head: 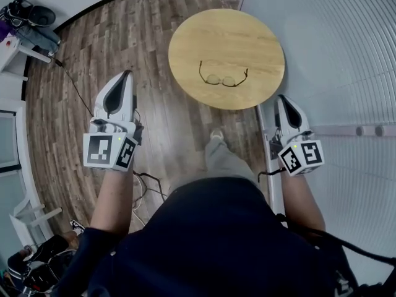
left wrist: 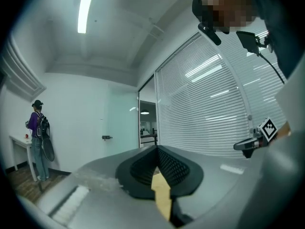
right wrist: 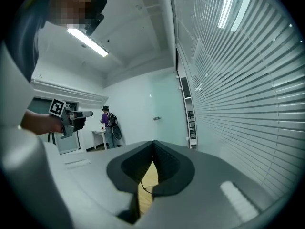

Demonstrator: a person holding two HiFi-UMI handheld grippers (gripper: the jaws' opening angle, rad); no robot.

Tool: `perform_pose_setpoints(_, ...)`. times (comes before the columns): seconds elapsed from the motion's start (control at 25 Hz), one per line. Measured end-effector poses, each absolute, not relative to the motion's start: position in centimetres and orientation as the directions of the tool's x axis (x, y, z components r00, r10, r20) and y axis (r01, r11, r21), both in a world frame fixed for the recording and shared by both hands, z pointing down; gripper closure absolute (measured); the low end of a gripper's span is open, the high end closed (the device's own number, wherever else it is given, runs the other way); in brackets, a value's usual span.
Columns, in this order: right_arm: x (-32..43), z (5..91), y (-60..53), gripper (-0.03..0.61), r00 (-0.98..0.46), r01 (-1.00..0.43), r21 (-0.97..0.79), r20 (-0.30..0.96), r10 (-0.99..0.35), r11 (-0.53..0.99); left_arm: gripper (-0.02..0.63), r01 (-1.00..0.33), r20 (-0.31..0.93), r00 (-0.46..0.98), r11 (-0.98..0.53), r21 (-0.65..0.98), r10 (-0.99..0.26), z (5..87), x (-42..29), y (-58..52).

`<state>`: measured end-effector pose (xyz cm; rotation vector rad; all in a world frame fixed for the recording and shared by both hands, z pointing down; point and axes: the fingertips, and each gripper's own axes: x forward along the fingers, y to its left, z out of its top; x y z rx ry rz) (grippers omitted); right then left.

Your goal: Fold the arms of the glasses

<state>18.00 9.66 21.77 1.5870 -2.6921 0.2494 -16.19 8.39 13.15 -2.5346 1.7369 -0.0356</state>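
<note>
Left hand-held gripper, bystander; glasses overhead

From the lower frame both forearms stretch forward, holding the left gripper at centre left and the right gripper at centre right level, each with jaws pressed together.

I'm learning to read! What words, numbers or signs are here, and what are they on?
None: no word or number can be read anywhere.
The left gripper and right gripper bear only black-and-white square marker patterns, not letters.
The glasses and the round table show no print.
</note>
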Motion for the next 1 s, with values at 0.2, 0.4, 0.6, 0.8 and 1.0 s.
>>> perform_pose_setpoints(0.2, 18.1, 22.7, 4.9, 0.572, -0.525, -0.849, -0.124, 0.103, -0.845, 0.513, 0.612, -0.933, -0.024, 0.353, -0.350, -0.080, -0.935, 13.0, -14.8, 3.7)
perform_pose_setpoints(0.4, 18.1, 22.8, 1.2, 0.572, -0.558, -0.826, -0.166, 0.097, -0.824, 0.539, 0.612, -0.937, -0.020, 0.343, -0.340, -0.083, -0.939, 12.3, -13.0, -0.3)
perform_pose_setpoints(0.6, 18.1, 22.7, -1.6, 0.572, -0.598, -0.797, -0.171, 0.097, -0.795, 0.579, 0.612, -0.933, -0.002, 0.344, -0.342, -0.115, -0.939, 11.5, -11.3, -3.1)
perform_pose_setpoints(0.8, 18.7, 23.3, -3.8, 0.572, -0.588, -0.803, -0.190, 0.102, -0.802, 0.565, 0.612, -0.938, 0.029, 0.331, -0.332, -0.098, -0.943, 12.4, -11.0, -4.6)
perform_pose_setpoints(1.0, 18.0, 25.3, -4.3, 0.572, -0.582, -0.808, -0.197, 0.115, -0.805, 0.556, 0.612, -0.924, 0.070, 0.361, -0.366, -0.107, -0.930, 15.3, -10.2, -6.4)
